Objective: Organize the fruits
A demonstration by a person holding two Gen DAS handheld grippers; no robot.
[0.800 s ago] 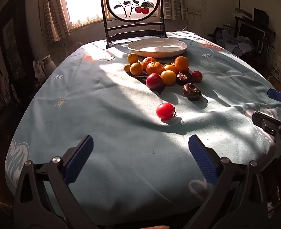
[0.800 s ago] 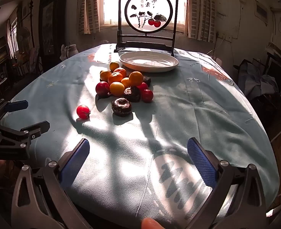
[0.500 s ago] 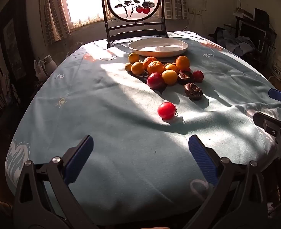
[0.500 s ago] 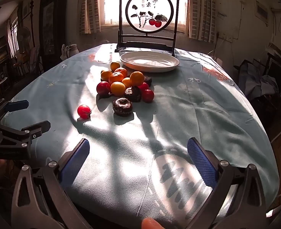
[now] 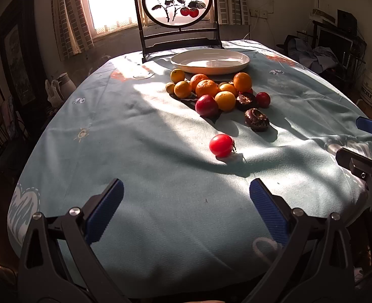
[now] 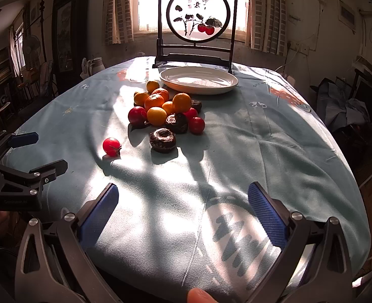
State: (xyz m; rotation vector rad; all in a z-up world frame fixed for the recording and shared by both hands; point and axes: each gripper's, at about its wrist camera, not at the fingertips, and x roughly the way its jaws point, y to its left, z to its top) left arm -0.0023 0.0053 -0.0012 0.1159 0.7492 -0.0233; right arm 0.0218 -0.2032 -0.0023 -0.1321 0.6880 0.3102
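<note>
Our left hand-held gripper (image 5: pixel 186 202) hangs over the near edge of the worktop (image 5: pixel 135 131), jaws spread wide and holding nothing; our right hand-held gripper (image 6: pixel 182 207) does likewise. The lone red tomato (image 5: pixel 221 145) lies ahead of the left one, its stem end turned right. Beyond it sits the fruit pile (image 5: pixel 216 91), with a dark wrinkled fruit (image 5: pixel 256 120) just apart. The white plate (image 5: pixel 210 61) waits behind, before the painted screen (image 5: pixel 177 2). Nothing blocks our way.
</note>
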